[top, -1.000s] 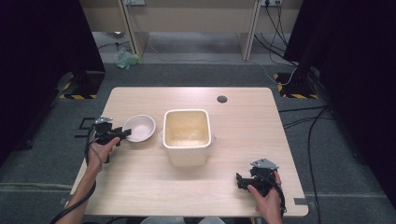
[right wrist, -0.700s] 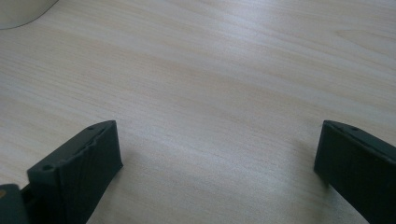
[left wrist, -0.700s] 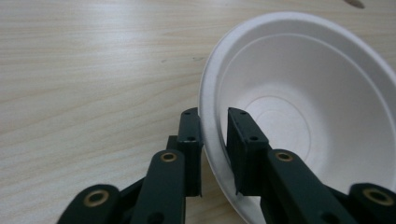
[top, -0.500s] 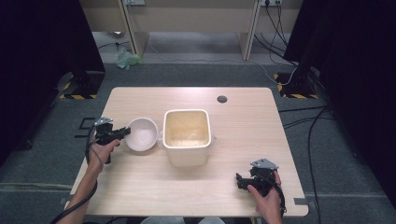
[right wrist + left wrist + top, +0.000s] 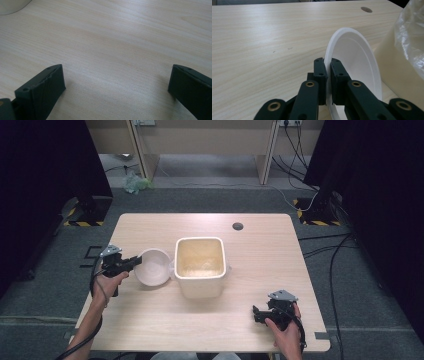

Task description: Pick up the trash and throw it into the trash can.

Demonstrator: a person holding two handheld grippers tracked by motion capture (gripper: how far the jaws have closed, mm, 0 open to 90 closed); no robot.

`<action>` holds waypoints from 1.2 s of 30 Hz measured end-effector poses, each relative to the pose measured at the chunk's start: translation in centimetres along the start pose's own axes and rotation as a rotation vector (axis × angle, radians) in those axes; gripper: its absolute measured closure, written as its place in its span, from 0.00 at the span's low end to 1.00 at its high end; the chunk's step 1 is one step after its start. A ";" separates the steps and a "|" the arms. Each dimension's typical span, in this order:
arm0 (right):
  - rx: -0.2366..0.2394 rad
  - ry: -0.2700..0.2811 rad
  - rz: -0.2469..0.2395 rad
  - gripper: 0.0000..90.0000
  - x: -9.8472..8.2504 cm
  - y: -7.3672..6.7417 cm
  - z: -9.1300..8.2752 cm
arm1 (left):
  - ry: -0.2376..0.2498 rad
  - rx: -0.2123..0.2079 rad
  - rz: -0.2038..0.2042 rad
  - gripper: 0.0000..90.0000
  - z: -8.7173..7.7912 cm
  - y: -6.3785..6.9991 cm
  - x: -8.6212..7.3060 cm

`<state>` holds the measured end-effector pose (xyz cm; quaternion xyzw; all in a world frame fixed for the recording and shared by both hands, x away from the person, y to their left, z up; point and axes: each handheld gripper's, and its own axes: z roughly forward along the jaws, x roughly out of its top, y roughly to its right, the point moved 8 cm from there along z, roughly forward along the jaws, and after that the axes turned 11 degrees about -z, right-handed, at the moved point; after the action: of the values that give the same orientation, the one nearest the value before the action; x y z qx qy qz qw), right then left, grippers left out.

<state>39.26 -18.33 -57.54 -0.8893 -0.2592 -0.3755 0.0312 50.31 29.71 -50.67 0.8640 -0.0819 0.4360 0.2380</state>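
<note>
My left gripper (image 5: 134,261) is shut on the near rim of a white bowl (image 5: 154,267), which is tipped toward a cream square bin (image 5: 200,266) at the table's middle. The bowl's far edge touches or nearly touches the bin's left wall. In the left gripper view the jaws pinch the thin rim of the bowl (image 5: 357,62), and the bin's plastic liner (image 5: 412,37) rises at the right. My right gripper (image 5: 256,314) rests low near the table's front right corner, open, with bare wood between its jaws (image 5: 117,82).
The wooden table (image 5: 260,250) has a small dark cable hole (image 5: 238,226) behind the bin. Cables and black stands lie on the grey floor around the table. The bin's corner (image 5: 12,6) shows at the upper left of the right gripper view.
My left gripper has carried the bowl rightward toward the bin and tilted it. The right gripper has stayed put.
</note>
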 end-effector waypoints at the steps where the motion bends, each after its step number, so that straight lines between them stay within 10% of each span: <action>1: 0.000 0.000 0.000 0.01 0.0 0.0 0.0 | 0.000 0.000 0.000 0.94 0.0 0.0 0.0; 36: 0.002 0.001 -0.005 0.01 0.0 0.0 0.0 | 0.155 -0.022 0.107 0.94 -6.9 2.7 6.5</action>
<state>39.28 -18.33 -57.54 -0.8885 -0.2617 -0.3756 0.0313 48.39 31.10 -41.07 0.8194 -0.1142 0.5126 0.2295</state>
